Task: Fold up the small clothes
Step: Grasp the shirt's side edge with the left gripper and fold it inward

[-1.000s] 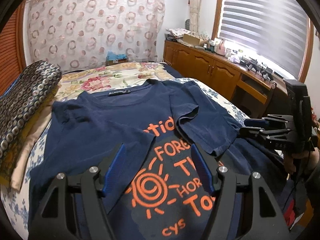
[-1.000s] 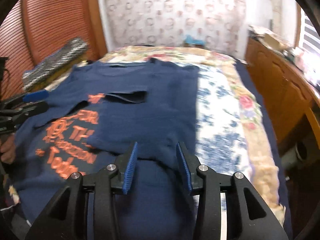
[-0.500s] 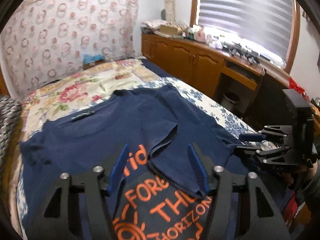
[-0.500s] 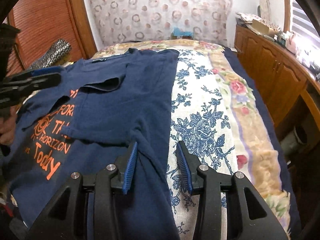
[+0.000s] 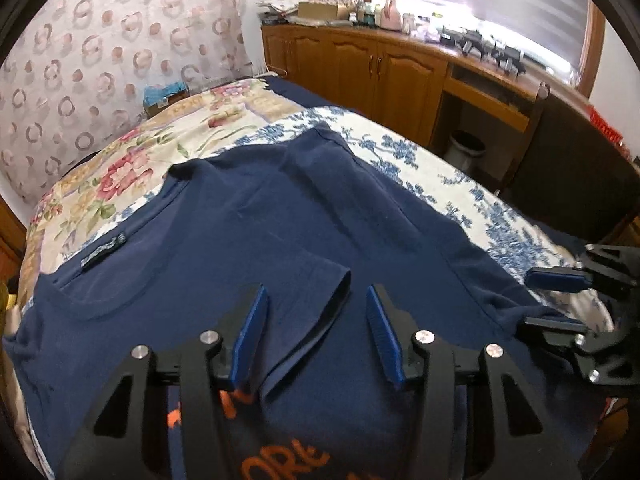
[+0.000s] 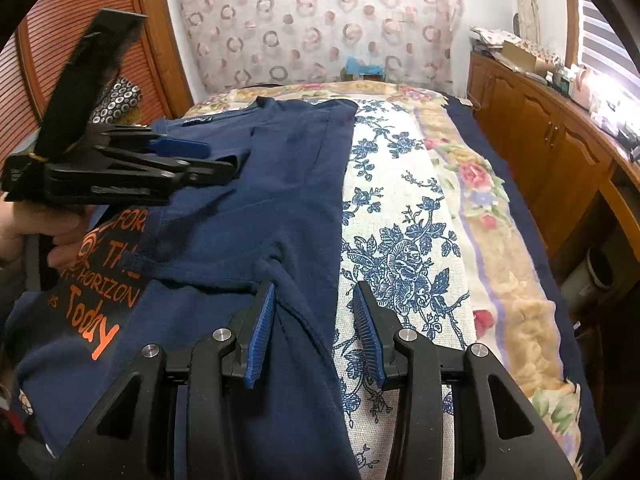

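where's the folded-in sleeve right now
In the left wrist view the sleeve lies flat on the navy shirt, centre frame, right between the open left gripper fingers.

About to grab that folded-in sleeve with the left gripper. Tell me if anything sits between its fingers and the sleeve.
Nothing visible does. The left gripper hangs with jaws apart, just closing, right over the folded-in sleeve of the navy T-shirt; only the shirt lies beneath. The right gripper is off at the shirt's side edge.
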Available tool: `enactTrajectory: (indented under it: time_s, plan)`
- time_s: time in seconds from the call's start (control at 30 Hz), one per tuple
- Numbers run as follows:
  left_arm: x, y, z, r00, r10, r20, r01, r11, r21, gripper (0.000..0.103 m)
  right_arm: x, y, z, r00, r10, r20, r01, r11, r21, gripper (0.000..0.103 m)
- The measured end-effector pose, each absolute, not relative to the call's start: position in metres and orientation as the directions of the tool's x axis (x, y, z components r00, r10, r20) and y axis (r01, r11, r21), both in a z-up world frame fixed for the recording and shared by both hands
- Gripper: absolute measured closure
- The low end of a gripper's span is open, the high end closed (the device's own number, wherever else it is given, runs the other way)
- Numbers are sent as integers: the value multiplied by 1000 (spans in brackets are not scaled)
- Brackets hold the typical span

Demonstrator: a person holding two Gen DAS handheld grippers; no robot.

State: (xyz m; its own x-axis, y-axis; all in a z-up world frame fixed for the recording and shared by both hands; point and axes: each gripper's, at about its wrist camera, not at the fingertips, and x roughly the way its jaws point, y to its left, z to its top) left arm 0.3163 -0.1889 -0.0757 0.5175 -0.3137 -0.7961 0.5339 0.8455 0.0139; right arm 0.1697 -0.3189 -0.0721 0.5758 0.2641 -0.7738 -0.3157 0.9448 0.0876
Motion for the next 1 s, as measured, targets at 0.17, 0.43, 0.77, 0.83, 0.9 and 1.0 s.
enactTrajectory:
  time_s: [0.17, 0.43, 0.77, 0.83, 0.9, 1.0]
  plan:
    - [319, -198, -81, 517, -312, -797, 548, 836, 28, 75, 170, -319, -72, 576, 265, -773, -316, 945, 88, 63]
    - [331, -145, -53, 607, -267, -749, 435, 900, 32, 99, 169, -319, -72, 576, 264, -774, -316, 945, 87, 63]
    - [328, -71, -32, 631, -265, -729, 370, 929, -17, 80, 168, -319, -72, 577, 261, -774, -316, 945, 84, 63]
    - [321, -65, -30, 629, -284, -724, 383, 923, -30, 66, 168, -318, -72, 577, 261, -774, -316, 945, 83, 63]
    - [309, -60, -28, 628, -306, -715, 410, 911, -29, 58, 168, -319, -72, 577, 260, -774, -316, 945, 82, 63]
    - [295, -51, -25, 643, -310, -700, 417, 909, -20, 45, 168, -319, -72, 577, 261, -774, -316, 945, 83, 63]
